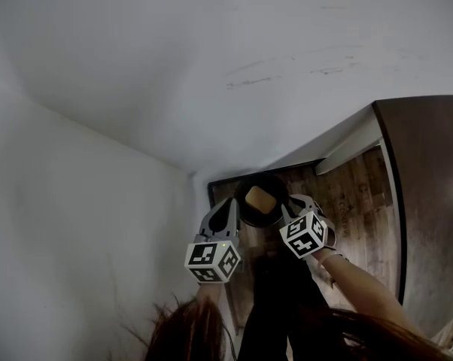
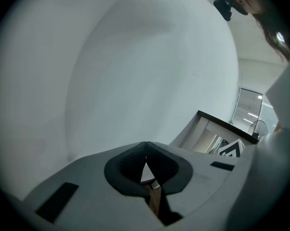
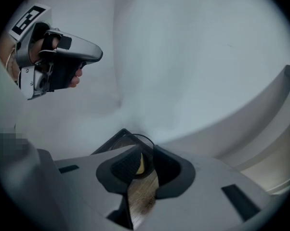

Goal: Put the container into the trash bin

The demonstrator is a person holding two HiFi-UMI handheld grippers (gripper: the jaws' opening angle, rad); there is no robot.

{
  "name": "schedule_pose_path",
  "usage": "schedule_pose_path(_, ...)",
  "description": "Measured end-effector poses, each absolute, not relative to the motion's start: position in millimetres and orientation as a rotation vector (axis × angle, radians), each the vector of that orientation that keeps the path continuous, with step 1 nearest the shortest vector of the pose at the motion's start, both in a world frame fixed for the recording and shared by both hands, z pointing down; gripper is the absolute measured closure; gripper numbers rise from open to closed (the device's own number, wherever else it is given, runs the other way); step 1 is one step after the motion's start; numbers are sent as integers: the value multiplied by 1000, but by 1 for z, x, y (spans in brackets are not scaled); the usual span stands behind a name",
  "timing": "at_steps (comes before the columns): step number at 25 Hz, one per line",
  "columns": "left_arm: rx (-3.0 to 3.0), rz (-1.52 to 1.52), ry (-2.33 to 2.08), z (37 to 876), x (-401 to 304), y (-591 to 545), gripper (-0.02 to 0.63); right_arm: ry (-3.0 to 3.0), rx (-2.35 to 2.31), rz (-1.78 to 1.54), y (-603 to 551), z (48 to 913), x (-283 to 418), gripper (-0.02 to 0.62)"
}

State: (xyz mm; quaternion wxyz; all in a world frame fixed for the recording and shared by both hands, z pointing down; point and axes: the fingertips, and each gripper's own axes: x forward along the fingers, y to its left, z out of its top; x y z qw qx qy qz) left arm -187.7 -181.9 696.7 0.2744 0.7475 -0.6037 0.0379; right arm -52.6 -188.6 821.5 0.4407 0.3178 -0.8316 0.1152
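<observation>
In the head view a round black trash bin stands on the wooden floor in the corner of two white walls. A tan container lies inside it. My left gripper hovers at the bin's left rim, its jaws closed tip to tip on nothing. My right gripper hangs over the bin's right rim. In the right gripper view it shows a narrow gap between the pads. Through that gap I see wood floor, the bin's rim and a sliver of the yellowish container.
White walls close in on the left and far sides. A dark panel and a white skirting board bound the floor on the right. The person's dark trousers are just below the bin.
</observation>
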Motion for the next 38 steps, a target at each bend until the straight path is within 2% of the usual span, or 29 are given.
schedule_pose_path(22,2122,125,-1604,586,-154,-184,586,-2209,901,339,-192,688,-51,529)
schedule_pose_path(38,2196,137,-1637,485,-135,-173,586,-2348,956,311,-191,559,-57,563)
